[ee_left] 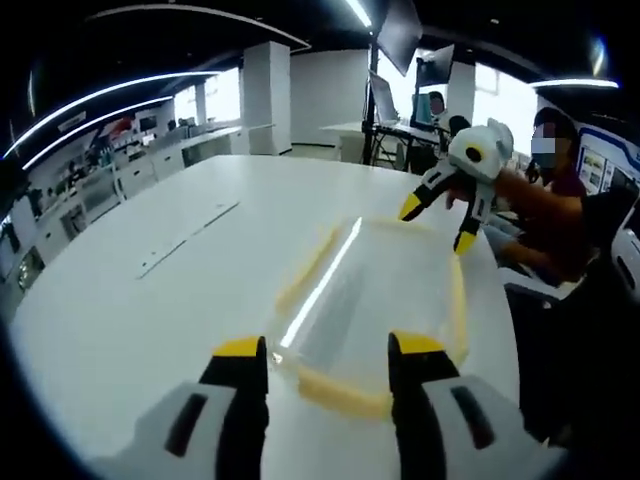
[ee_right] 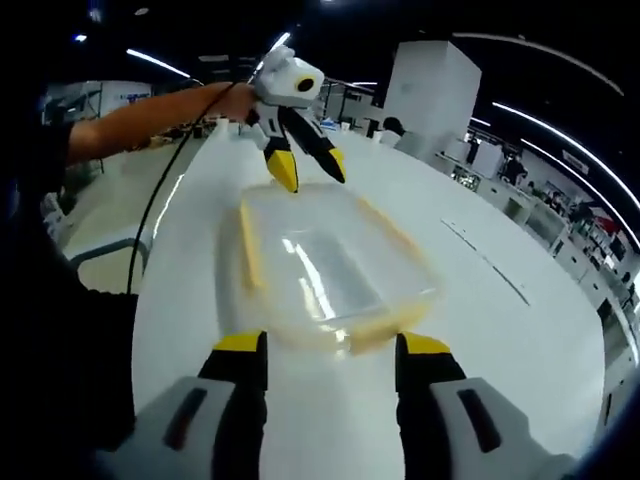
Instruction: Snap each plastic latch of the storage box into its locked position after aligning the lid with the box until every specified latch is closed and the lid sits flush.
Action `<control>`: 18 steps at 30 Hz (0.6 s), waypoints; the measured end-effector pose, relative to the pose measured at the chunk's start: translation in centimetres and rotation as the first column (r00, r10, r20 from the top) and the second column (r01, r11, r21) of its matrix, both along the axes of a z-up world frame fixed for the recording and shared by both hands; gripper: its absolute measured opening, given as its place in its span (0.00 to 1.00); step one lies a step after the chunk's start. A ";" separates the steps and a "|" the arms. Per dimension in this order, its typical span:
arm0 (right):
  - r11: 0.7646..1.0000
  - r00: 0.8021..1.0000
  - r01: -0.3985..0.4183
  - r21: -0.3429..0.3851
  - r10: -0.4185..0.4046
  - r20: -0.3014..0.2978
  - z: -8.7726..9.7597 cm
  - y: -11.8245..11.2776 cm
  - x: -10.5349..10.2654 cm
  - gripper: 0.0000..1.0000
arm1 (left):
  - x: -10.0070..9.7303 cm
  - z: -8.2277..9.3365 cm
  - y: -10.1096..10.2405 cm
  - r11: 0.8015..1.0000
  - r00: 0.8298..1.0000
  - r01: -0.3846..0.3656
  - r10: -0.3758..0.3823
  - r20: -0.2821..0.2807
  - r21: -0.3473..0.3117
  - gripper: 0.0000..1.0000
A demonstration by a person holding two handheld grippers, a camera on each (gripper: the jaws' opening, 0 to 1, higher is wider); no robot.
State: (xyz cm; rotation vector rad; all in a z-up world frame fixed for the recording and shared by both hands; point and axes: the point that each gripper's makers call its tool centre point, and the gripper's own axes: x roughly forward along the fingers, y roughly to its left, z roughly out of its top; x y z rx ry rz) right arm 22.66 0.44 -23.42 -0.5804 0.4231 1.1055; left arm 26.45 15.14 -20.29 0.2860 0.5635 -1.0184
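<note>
On the long white table (ee_left: 150, 300) in front of me sits the storage box (ee_left: 375, 300), a clear plastic tub with its lid (ee_right: 325, 270) laid over it and pale yellow latches along the rim. In the left gripper view my left gripper (ee_left: 328, 352) is low at the near short end of the box, its two yellow-tipped jaws spread apart with nothing between them, and the yellow latch (ee_left: 340, 392) of that end lies just beyond and between the tips; I cannot tell whether it is snapped down. Across the box in that view I see my right gripper (ee_left: 437, 226) hovering at the far end, jaws parted and pointing down toward the rim, close to it though I cannot tell if they touch. In the right gripper view the right gripper (ee_right: 330, 350) frames the opposite short end, jaws open and empty, the near edge of the box just ahead of the tips. There the left gripper (ee_right: 312, 172) hangs over the far end, jaws splayed, a sleeved forearm (ee_right: 140, 120) behind it and a dark cable (ee_right: 155, 205) trailing down from it. A second person (ee_left: 560, 200) sits at the table's far side.
</note>
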 end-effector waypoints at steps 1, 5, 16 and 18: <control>1.000 1.000 0.003 -0.016 -0.003 0.013 -0.2 0.0 -0.1 0.52 | -0.1 0.0 -0.1 1.000 1.000 0.000 0.001 0.000 0.006 0.45; 0.999 0.999 0.039 -0.024 -0.039 0.032 -0.4 0.2 -0.3 0.52 | -0.7 -0.3 -0.6 1.000 1.000 -0.013 0.013 -0.012 0.014 0.45; 0.989 0.991 0.125 -0.074 -0.122 0.047 -1.4 0.8 -0.4 0.54 | -0.2 -0.3 -0.2 0.999 0.999 -0.033 0.033 -0.033 -0.003 0.46; 0.987 0.990 0.135 -0.083 -0.132 0.047 -1.3 0.8 0.1 0.54 | -0.2 -0.4 -0.1 0.999 0.997 -0.051 0.051 -0.058 -0.005 0.46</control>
